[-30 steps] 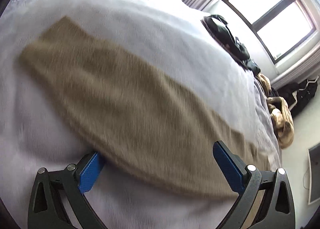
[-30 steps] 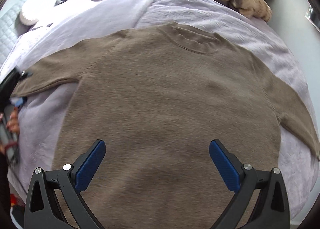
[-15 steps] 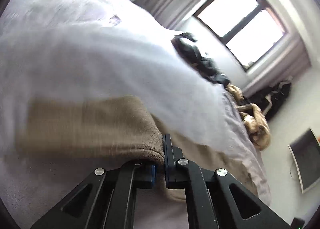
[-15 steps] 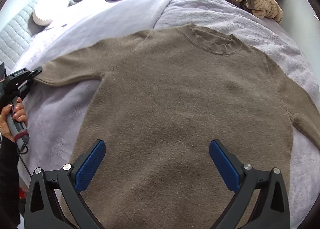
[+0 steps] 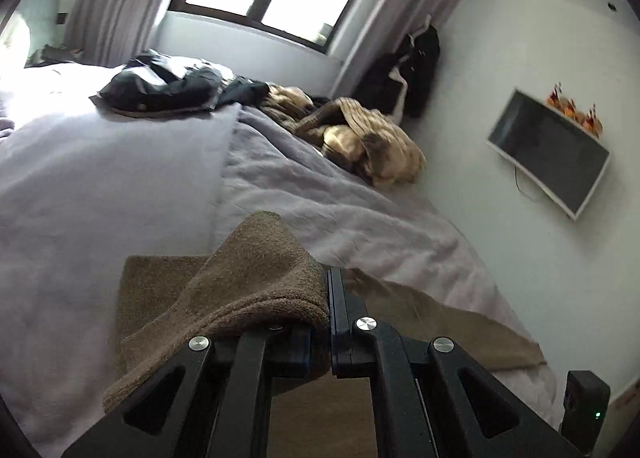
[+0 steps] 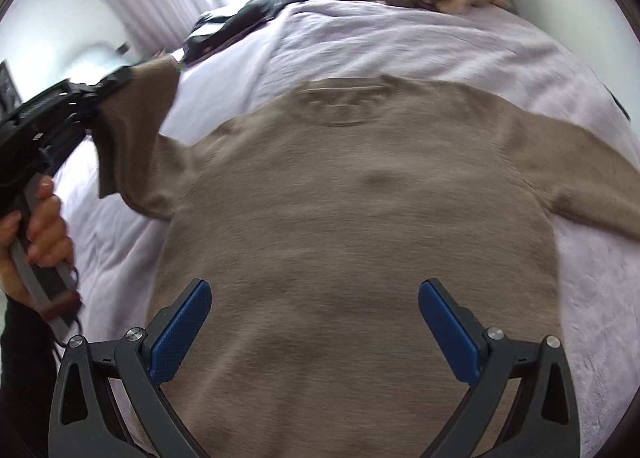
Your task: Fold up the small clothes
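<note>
Sleeve (image 6: 132,126) now hangs lifted off the bed (image 6: 400,42), clamped in the left gripper (image 5: 329,314) that gaped 1 second ago; right gripper (image 6: 314,332) hovers open above the sweater (image 6: 360,218); sleeve fold is underway.

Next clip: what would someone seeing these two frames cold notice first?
A big brown sweater lies spread across the pale bedcover, filling the right wrist view. At that view's left edge, the left gripper is shut on the cuff of one sleeve and holds it up off the bed. The right gripper hangs open above the sweater's lower half, empty.
</note>
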`<state>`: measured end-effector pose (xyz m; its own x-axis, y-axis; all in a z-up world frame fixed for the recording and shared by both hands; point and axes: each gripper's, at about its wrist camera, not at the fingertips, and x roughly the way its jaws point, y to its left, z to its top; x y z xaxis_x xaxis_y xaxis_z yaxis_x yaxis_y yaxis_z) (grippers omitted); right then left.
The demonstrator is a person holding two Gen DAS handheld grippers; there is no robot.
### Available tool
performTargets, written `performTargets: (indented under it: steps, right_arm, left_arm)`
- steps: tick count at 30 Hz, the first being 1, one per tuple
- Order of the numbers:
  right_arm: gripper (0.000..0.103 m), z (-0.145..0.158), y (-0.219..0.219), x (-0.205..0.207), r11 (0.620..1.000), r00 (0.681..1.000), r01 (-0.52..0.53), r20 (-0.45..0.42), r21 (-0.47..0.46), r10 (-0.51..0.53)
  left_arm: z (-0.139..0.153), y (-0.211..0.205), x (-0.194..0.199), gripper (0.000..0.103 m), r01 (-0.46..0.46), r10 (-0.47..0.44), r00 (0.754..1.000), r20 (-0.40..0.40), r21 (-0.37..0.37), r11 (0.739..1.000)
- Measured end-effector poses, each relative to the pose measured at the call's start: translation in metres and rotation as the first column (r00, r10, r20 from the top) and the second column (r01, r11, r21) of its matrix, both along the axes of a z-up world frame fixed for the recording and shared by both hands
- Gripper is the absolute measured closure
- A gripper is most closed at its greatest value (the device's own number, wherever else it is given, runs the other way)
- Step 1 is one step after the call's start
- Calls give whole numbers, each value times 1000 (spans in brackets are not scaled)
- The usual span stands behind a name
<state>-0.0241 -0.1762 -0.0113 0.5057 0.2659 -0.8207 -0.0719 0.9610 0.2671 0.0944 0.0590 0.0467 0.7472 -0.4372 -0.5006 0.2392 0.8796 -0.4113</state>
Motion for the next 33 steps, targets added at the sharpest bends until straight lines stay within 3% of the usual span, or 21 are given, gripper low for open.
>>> performTargets:
  steps: [4, 9, 10, 11, 13, 14, 18, 21, 22, 23, 24, 26, 31, 33]
  right_arm:
    - [0, -16, -50, 1, 995, 995, 89, -46, 46, -87]
    - [0, -39, -96, 1, 977, 981, 178, -103, 117, -167]
    - [0, -44, -104, 3, 971, 978, 190, -114, 148, -174]
    - [0, -48, -109, 4, 965, 976, 198, -122, 175, -178]
    - [0, -52, -113, 10, 959, 976, 199, -123, 202, -177]
    - [0, -50, -111, 11, 963, 981, 184, -104, 198, -166]
    - [0, -36, -78, 27, 996, 998, 49, -35, 81, -46]
    - [0, -24, -33, 43, 986, 997, -77, 16, -145, 80]
    - [0, -20, -12, 48, 966, 989, -128, 42, -226, 141]
    - [0, -19, 8, 54, 938, 978, -177, 58, -298, 202]
    - [0, -19, 21, 57, 919, 969, -203, 64, -338, 238]
    - [0, -19, 58, 63, 846, 932, -275, 89, -457, 351]
    - [0, -40, 121, 79, 626, 848, -301, 98, -719, 521]
    - [9, -50, 132, 87, 565, 833, -296, 81, -770, 548]
  left_arm:
    - [-46, -85, 35, 96, 96, -80, 988, -133, 125, 987]
    - [-99, -125, 46, 91, 145, -94, 959, -268, 180, 973]
    - [-105, -125, 44, 76, 155, -101, 954, -283, 172, 973]
    - [-109, -124, 42, 51, 156, -104, 949, -299, 157, 975]
    - [-106, -117, 29, 32, 120, -75, 957, -280, 146, 982]
    - [-99, -111, 22, 32, 111, -72, 965, -252, 145, 983]
    - [-73, -78, -5, 32, 161, -127, 969, -212, 153, 975]
    - [-59, -37, -14, 32, 82, -53, 986, -157, 184, 979]
    - [-58, -18, -14, 31, 43, -15, 988, -154, 182, 982]
    - [-59, 2, -12, 20, 3, 26, 986, -163, 178, 984]
    - [-62, 19, -9, 16, -37, 69, 982, -178, 178, 983]
    - [-76, 55, -2, 16, -119, 155, 960, -233, 160, 980]
    - [-124, 103, 14, 16, -175, 193, 884, -426, 82, 981]
    - [-134, 104, 15, 16, -169, 181, 879, -440, 67, 983]
